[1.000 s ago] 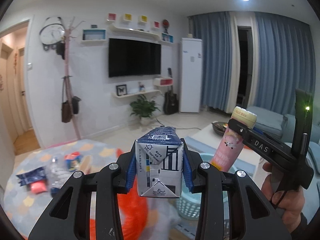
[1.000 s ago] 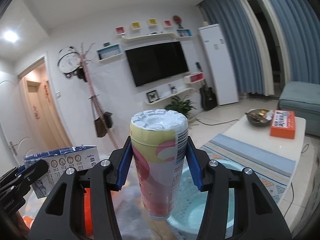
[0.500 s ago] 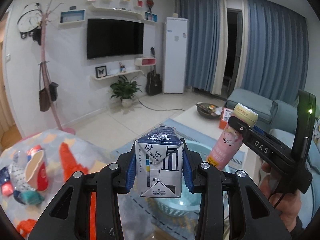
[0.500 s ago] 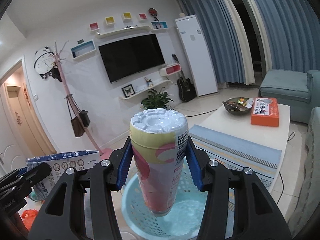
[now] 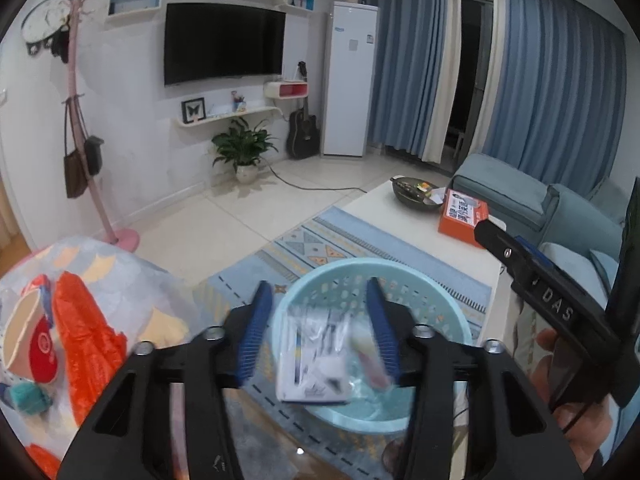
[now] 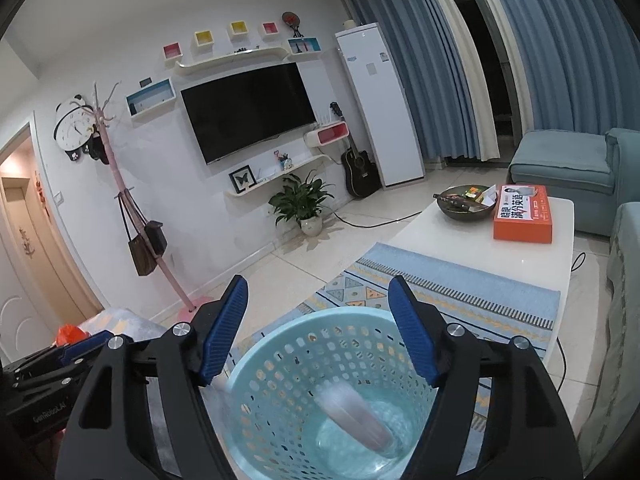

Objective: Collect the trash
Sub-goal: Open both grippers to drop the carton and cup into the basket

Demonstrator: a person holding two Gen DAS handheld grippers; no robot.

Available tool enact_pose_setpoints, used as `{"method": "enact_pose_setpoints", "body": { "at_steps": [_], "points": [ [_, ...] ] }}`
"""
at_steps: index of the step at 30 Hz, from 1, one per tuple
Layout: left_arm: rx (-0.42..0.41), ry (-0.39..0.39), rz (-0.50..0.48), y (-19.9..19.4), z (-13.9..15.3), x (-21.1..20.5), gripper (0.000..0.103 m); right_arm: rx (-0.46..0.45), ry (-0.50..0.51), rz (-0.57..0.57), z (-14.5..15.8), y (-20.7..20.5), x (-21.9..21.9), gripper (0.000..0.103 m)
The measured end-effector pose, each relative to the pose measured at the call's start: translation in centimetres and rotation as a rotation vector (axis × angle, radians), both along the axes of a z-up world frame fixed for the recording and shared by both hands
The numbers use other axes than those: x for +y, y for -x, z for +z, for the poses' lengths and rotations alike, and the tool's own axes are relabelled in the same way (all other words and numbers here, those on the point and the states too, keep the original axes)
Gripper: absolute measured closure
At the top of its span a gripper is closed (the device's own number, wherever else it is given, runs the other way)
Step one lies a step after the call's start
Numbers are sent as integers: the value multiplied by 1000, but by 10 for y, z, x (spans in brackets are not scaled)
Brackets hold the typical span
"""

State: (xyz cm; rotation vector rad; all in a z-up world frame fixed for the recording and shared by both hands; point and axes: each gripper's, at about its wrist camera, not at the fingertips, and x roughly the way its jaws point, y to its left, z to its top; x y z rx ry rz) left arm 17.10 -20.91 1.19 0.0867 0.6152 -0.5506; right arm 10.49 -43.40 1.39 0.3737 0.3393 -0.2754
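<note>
While the milk carton [image 5: 314, 354] is dropping, blurred, into the light-blue perforated basket [image 5: 436, 280], the pink yogurt-drink bottle [image 6: 354, 412] is tumbling in beside it, also smeared by motion, w/ its white cap end up. Both were clamped a sec ago: carton in the left gripper [image 5: 320, 336], bottle in the right gripper [image 6: 316, 328]. Now both sets of jaws have just been opening, and the blue pads are standing clear of the falling pieces, so nothing is being gripped; both tools are standing wide and empty. In the left view the bottle is showing as a pink-yellow streak just beside the carton, inside the basket rim.

Both tools are hanging above the basket mouth, pointing down into it; a hand [image 5: 576, 420] is holding the right tool's handle at the frame edge. The basket is sitting on the patterned rug [image 5: 320, 240], near the white coffee table [image 6: 460, 240].

Meaning for the task: these 2 pieces are looking delivered, assuming they settle inside. More trash is waiting on the cloth-covered surface [image 5: 120, 264] at left: an orange plastic bag [image 5: 86, 336], a red-and-cream paper cup [image 5: 30, 340], other bits too small to name. Prob next: swinging back there for another pick.
</note>
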Motion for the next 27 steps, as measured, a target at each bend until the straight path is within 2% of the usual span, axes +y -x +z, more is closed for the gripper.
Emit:
{"method": "enact_pose_setpoints", "body": {
  "at_steps": [5,11,14,18,22,27],
  "points": [
    [-22,-13,6,2,5,1,51,3,7,1,0,0,4,34],
    [-22,28,11,0,15,7,51,4,9,4,1,3,7,34],
    [-26,12,10,1,16,7,55,0,12,9,2,6,11,34],
    [-10,36,2,0,22,11,55,8,-6,16,1,7,12,34],
    [-7,18,-12,1,22,8,55,10,5,30,5,9,21,34],
    [4,47,4,11,35,28,54,8,-2,36,8,14,26,34]
  ]
}}
